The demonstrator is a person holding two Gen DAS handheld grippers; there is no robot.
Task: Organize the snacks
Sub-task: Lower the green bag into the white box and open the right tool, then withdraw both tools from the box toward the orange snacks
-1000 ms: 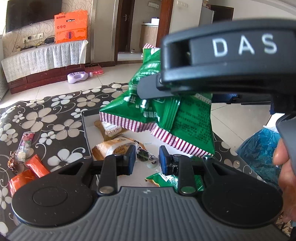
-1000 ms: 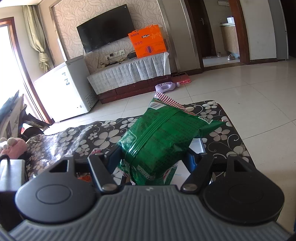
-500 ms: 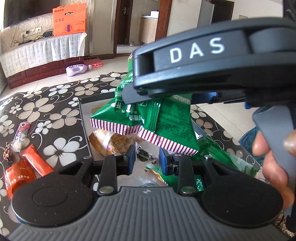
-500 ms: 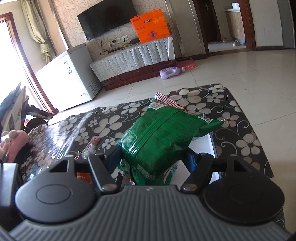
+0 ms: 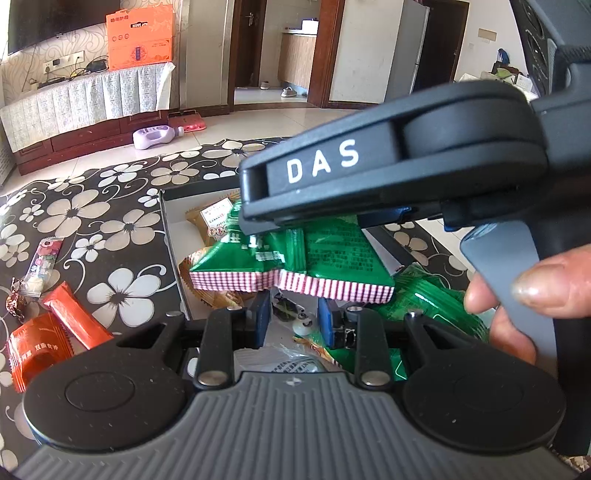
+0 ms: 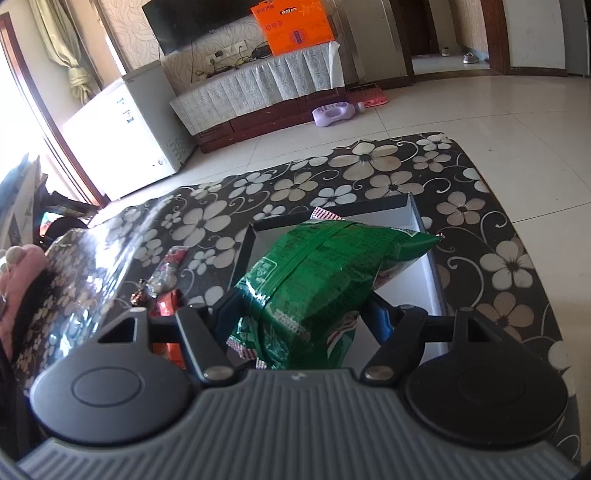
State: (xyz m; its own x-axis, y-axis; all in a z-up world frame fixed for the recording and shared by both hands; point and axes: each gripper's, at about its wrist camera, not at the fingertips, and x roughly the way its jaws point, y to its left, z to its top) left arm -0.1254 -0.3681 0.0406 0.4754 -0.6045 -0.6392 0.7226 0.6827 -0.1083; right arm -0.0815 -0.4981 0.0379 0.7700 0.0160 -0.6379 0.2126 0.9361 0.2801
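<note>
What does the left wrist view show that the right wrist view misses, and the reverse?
Only the left wrist view: snacks already lying in the box, tan packets and green packets, the shut, empty left gripper, and a hand on the right gripper's trigger. Only the right wrist view: the white chest freezer and the right gripper clamped across the green snack bag. Both: that bag over the white box, the floral mat, the orange carton.
</note>
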